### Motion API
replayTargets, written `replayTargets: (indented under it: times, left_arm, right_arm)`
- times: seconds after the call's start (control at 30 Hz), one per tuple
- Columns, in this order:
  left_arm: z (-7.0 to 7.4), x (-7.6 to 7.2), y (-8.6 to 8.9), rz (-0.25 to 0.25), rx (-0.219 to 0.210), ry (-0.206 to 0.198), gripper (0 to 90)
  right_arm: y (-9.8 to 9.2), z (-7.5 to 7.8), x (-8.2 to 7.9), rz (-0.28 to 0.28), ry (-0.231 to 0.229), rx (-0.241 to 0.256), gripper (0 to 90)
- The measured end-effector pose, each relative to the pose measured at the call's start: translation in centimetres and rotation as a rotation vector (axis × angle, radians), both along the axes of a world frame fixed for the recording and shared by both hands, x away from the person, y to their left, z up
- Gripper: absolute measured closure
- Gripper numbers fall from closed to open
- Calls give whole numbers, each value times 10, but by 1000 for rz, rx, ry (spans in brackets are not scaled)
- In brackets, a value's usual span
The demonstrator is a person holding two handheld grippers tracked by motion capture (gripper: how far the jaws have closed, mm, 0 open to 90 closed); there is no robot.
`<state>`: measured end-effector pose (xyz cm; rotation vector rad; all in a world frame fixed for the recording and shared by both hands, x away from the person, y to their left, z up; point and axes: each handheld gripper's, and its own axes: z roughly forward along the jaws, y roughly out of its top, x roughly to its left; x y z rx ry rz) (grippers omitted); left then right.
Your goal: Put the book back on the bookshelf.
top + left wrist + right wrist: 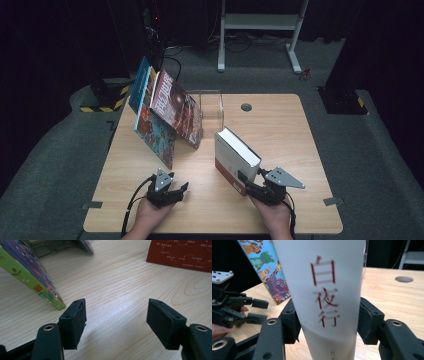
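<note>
step: shelving thick book (235, 159) | right gripper (252, 184) clamps spine | left gripper (177, 191) wide open, empty | next: carry toward 11 o'clock, leaning picture books (160, 112)

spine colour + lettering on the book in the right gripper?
White spine with red characters running down it, on the book clamped between the jaws; clearest in the right gripper view.

A light wooden counter (280, 125) stands on grey carpeted floor (55, 150). Beyond its far edge, a white metal frame (260, 30) stands against dark curtains (60, 35).
</note>
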<state>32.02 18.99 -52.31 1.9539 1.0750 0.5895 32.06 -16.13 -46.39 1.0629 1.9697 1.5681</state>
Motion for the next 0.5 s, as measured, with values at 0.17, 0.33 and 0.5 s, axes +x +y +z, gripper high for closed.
replayTargets:
  times: [0.17, 0.33, 0.5]
  left_arm:
    - [0, 0, 0, 2, -3, 0, 324]
    - [0, 0, 0, -4, 2, -5, 324]
    - [0, 0, -1, -7, -7, -4, 325]
  right_arm:
    - [5, 3, 1, 0, -6, -24, 470]
    - [6, 5, 2, 0, -1, -40, 477]
    - [6, 4, 4, 5, -2, -35, 475]
